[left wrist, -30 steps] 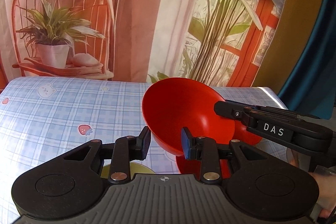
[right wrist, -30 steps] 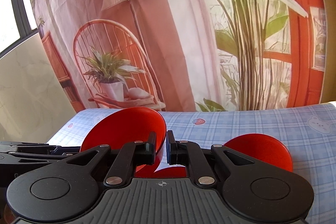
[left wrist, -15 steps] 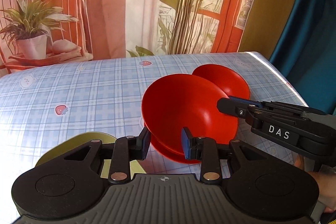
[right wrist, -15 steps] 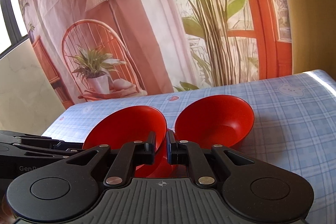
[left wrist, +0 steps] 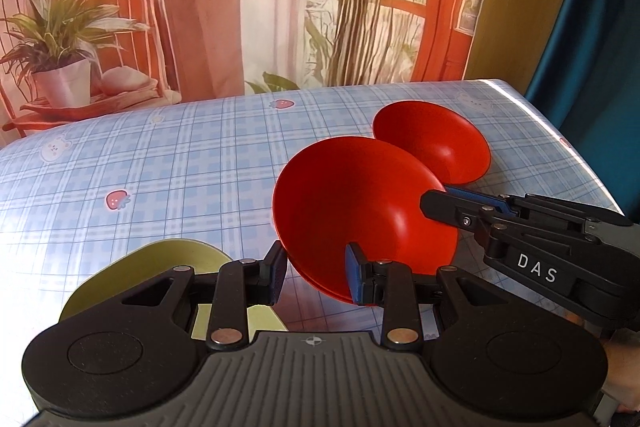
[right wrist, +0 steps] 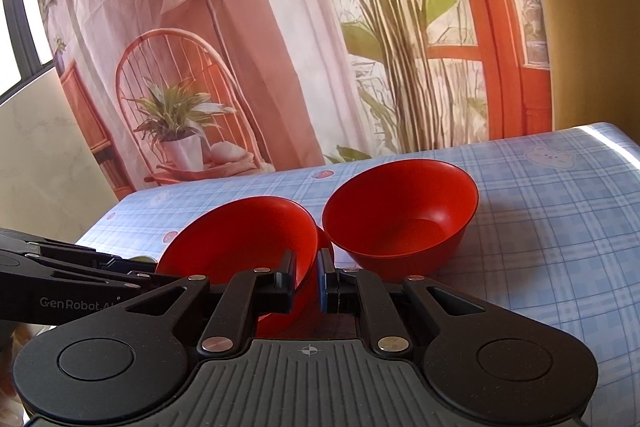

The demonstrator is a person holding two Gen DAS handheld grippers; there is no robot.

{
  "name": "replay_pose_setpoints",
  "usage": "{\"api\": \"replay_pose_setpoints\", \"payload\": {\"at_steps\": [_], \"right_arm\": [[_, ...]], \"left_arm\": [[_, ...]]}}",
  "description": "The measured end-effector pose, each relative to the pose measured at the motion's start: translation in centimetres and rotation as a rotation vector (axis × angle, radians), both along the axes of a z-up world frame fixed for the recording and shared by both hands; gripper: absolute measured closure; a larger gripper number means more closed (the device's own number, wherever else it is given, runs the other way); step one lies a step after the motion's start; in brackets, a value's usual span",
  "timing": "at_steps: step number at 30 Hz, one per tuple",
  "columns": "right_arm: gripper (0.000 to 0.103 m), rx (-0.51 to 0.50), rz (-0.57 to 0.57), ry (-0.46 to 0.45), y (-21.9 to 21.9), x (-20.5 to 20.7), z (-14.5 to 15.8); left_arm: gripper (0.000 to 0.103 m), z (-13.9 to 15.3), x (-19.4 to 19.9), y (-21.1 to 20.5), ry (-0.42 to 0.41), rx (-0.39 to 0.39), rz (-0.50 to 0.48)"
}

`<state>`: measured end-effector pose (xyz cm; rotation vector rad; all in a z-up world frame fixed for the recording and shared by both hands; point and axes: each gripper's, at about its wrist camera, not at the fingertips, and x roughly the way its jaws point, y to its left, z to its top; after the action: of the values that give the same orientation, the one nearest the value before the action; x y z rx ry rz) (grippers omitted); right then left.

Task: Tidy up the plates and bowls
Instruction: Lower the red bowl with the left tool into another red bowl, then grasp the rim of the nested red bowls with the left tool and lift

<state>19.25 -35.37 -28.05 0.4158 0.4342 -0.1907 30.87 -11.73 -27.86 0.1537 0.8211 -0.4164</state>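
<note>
Landmark: the far red bowl [right wrist: 400, 215], sitting upright on the blue plaid tablecloth [left wrist: 160, 163] toward its right edge.

Right gripper [right wrist: 307, 281]: jaws drawn nearly together, clamped on the rim of the near red bowl [right wrist: 244, 239]. From the left wrist view the same gripper [left wrist: 434, 201] comes in from the right, one finger inside the near red bowl's [left wrist: 360, 211] wall and the blue-padded one outside it. This bowl is tilted, mouth turned up and leftward, and sits just beside the far red bowl [left wrist: 436, 143], on its near-left side; their rims overlap in both views, contact cannot be confirmed.

Beneath the near bowl a second red rim [left wrist: 320, 285] shows, nested under it. Whether it is a plate or another bowl cannot be told, nor whether the held bowl rests fully in it.

Left gripper [left wrist: 316, 271]: jaws spread wide, nothing between them. Its fingers straddle the near bowl's lower edge without visible contact. In the right wrist view its body [right wrist: 60, 279] lies left of the near bowl.

Yellow-green plate [left wrist: 176, 259]: flat on the cloth, well left and nearer than the far red bowl, partly hidden behind the left gripper.

Backdrop [right wrist: 280, 47]: printed curtain with chair and plants, behind the table.
</note>
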Motion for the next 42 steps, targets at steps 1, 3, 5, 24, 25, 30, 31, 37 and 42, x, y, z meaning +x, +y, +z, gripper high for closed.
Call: {"api": "replay_pose_setpoints", "payload": {"at_steps": [1,3,5,24,25,30,31,37,42], "right_arm": [[0.093,0.001,0.000,-0.002,0.0,0.0,0.0],[0.093,-0.001,0.000,-0.004,-0.1,-0.1,0.0],[0.090,-0.008,-0.001,-0.007,0.0,-0.2,0.0],[0.087,-0.063,-0.164,-0.031,-3.3,-1.6,-0.6],[0.087,-0.068,-0.175,-0.031,-3.5,-1.7,-0.6],[0.085,-0.091,-0.229,-0.029,-4.7,-1.6,-0.9],[0.084,-0.089,-0.239,-0.027,-4.9,-1.7,-1.1],[0.083,-0.051,-0.268,-0.015,-5.8,-2.3,-2.1],[0.088,-0.035,-0.258,-0.021,-6.0,-2.6,-2.8]], "left_arm": [[0.070,-0.1,0.1,0.1,0.003,-0.001,0.005],[0.070,-0.1,0.2,0.3,0.005,-0.004,0.014],[0.070,0.0,0.3,0.4,0.001,-0.004,0.022],[0.070,0.7,1.8,0.0,-0.021,-0.061,0.072],[0.070,0.7,1.9,-0.1,-0.023,-0.065,0.073],[0.070,0.9,2.8,-0.9,-0.026,-0.081,0.068],[0.070,0.9,2.9,-1.0,-0.029,-0.084,0.066],[0.070,0.7,3.3,-2.2,-0.027,-0.119,0.066],[0.070,0.7,3.6,-3.2,-0.024,-0.140,0.047]]}}
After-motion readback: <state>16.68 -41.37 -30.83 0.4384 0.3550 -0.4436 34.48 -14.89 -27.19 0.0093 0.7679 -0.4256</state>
